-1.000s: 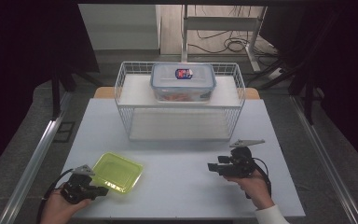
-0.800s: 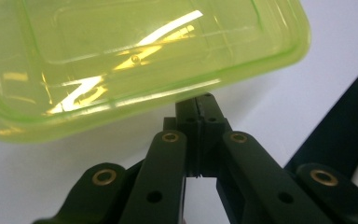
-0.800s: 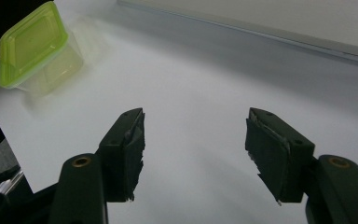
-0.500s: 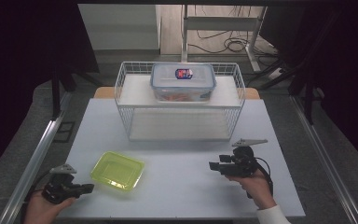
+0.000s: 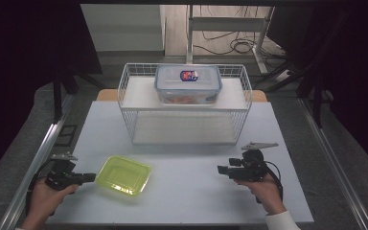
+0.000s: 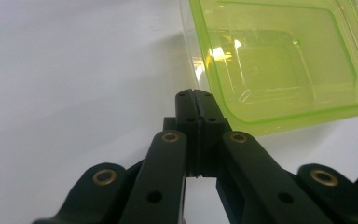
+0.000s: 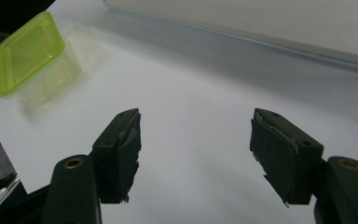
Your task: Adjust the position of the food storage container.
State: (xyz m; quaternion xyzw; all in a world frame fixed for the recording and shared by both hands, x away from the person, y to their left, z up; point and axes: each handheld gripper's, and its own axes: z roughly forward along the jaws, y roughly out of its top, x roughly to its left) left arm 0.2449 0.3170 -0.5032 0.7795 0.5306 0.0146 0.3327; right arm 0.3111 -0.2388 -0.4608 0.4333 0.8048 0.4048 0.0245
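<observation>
On the pale grey table (image 5: 187, 191), the translucent lime-green rectangular plastic container (image 5: 123, 174) lies at about seven o'clock from the table's middle, near the person's edge and to the left. In the high view the left gripper (image 5: 90, 178) is level with it, at its nine o'clock, tips aimed toward the container's short side and just short of the rim. In the left gripper view its black jaws are pressed together with nothing between them; the container (image 6: 279, 60) sits at one o'clock from the tips (image 6: 195, 95), its near corner rim just beside them, and whether they touch cannot be told.

The right gripper (image 5: 222, 170) is held at about four o'clock from the table's middle, well apart from the container and pointing toward it. In the right gripper view its jaws stand spread, having just opened a little further, with only bare table between them (image 7: 196, 126); the container (image 7: 30, 53) lies far off at ten o'clock.

At twelve o'clock stands a white wire basket shelf (image 5: 185, 105), carrying a clear plastic lidded box with a blue rim (image 5: 188, 84).
</observation>
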